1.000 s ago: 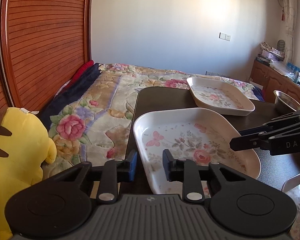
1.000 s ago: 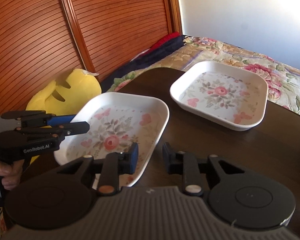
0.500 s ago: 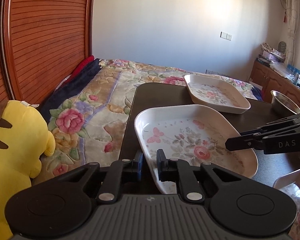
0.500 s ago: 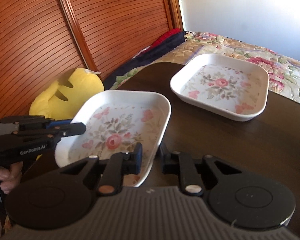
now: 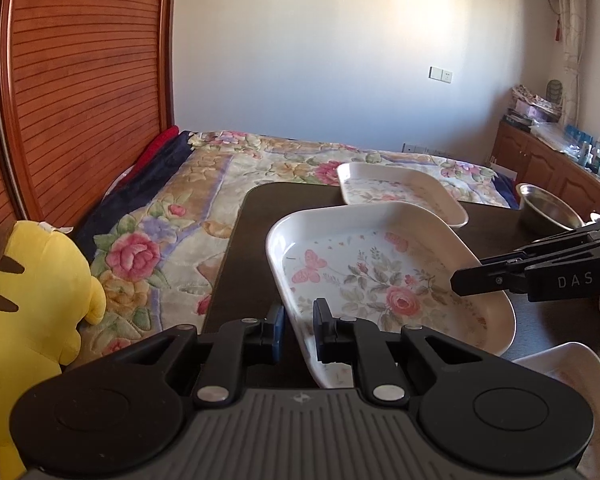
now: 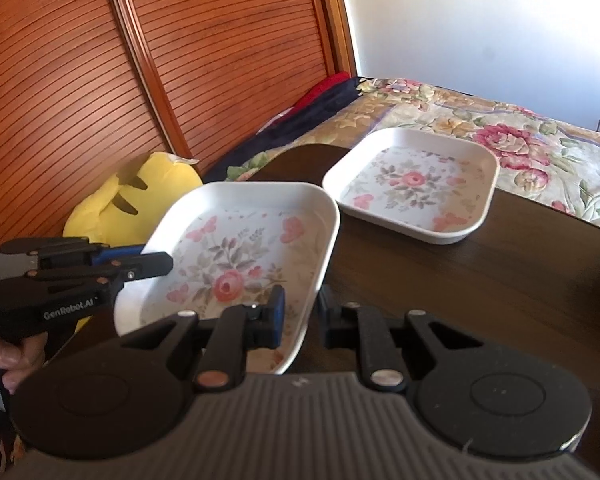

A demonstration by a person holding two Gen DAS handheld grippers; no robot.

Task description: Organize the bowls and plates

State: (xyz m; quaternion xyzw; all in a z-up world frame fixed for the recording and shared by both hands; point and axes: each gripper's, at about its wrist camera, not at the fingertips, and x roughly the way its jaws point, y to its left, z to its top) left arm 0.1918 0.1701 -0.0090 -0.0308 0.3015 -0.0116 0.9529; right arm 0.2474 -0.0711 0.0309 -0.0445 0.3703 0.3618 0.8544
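Observation:
A white square plate with a rose print [image 5: 380, 272] [image 6: 240, 248] hangs tilted just above the dark table [image 5: 252, 240]. My left gripper [image 5: 300, 330] is shut on its near rim; in the right wrist view it shows at the plate's left side [image 6: 156, 260]. My right gripper [image 6: 302, 316] is shut on the opposite rim and enters the left wrist view from the right [image 5: 480, 280]. A second matching plate [image 5: 400, 188] [image 6: 412, 184] lies flat farther back on the table.
A steel bowl [image 5: 548, 208] stands at the table's right side. Another white dish [image 5: 572, 364] lies at the near right. A yellow plush toy [image 5: 28, 292] and a flowered bed [image 5: 220, 184] flank the table's left edge. A hand [image 6: 4, 356] holds the left gripper.
Both grippers closed on the near plate's rim. The plate has risen off the table and now overlaps the far plate in the left wrist view.

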